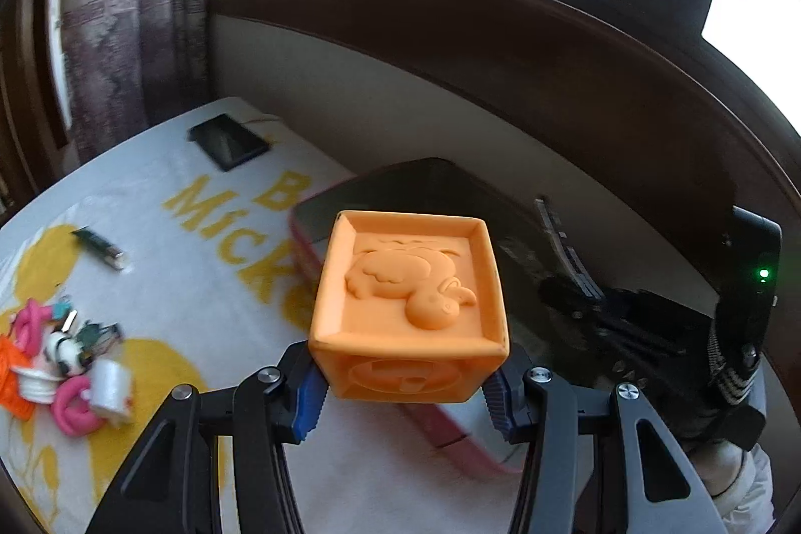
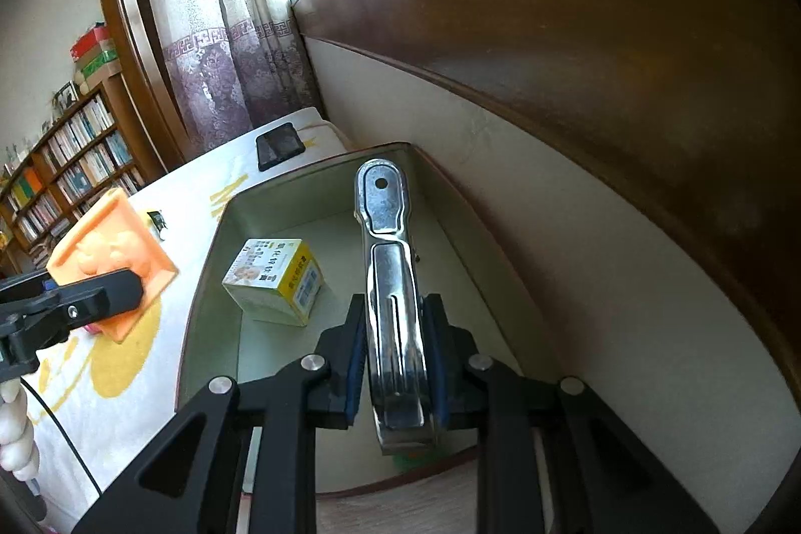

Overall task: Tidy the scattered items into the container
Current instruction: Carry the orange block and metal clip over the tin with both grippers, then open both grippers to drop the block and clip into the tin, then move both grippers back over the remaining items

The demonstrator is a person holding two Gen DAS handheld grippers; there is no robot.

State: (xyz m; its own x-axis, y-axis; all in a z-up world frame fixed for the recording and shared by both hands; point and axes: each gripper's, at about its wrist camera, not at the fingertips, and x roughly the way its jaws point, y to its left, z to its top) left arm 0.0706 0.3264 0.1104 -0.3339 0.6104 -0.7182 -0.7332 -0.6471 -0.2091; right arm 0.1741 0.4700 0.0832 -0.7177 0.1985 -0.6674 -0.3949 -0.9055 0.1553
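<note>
My left gripper (image 1: 406,399) is shut on an orange toy block (image 1: 410,309) with a raised duck on its top face, held in the air just left of the pink-rimmed container (image 1: 460,439). The same block (image 2: 112,263) shows at the left of the right wrist view, clamped by the left gripper's fingers (image 2: 100,291). My right gripper (image 2: 395,364) is shut on a shiny metal clip-like tool (image 2: 393,284), held over the open container (image 2: 210,274). Inside the container lies a small yellow-and-white box (image 2: 275,281).
A heap of small items (image 1: 60,364) in pink, orange and white lies on the white-and-yellow cloth at the left. A dark pen-like stick (image 1: 97,248) and a black flat device (image 1: 228,141) lie farther back. A wooden headboard (image 2: 575,33) rises right behind the container.
</note>
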